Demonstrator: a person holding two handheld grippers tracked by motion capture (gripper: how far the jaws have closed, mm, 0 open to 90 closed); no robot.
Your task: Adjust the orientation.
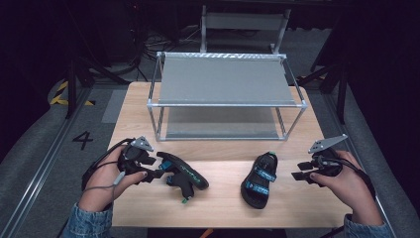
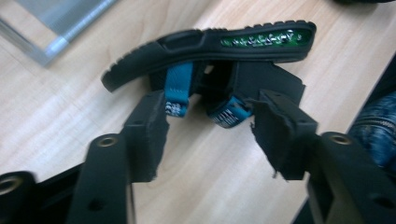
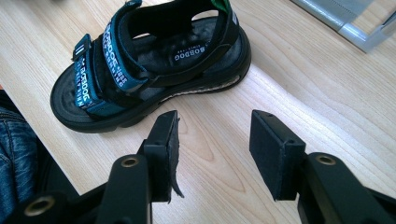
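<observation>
**Two grippers at a pair of sandals on the bench**

The wooden bench (image 1: 148,119) carries a metal-framed rack (image 1: 225,94) with grey shelves across its far half; its near half holds two small black sandals with blue straps.

The person's left hand (image 1: 106,181) comes in from the bottom left, wrist bent inward, pointing the left gripper (image 1: 163,171) toward the middle of the bench; its jaws reach the tipped sandal (image 1: 185,176), which lies on its side with the sole turned up and away. In the left gripper view the jaws stand partly open, one at each side of the sandal's blue straps (image 2: 177,88); whether the pads press the straps cannot be told, since the near edges are blurred and the strap ends sit in shadow between them.

The right hand (image 1: 344,186) enters from the bottom right, knuckles up, aiming the right gripper (image 1: 302,171) leftward at the upright sandal (image 1: 259,179); gripper and sandal lie near each other but apart. In the right gripper view the jaws are wide open with bare wood between them, holding nothing; the sandal (image 3: 149,70) sits just beyond the tips, sole flat on the bench, its heel end cut off by the top edge; white lettering on its straps is too small to read with confidence; denim sleeve shows at the left border.
</observation>
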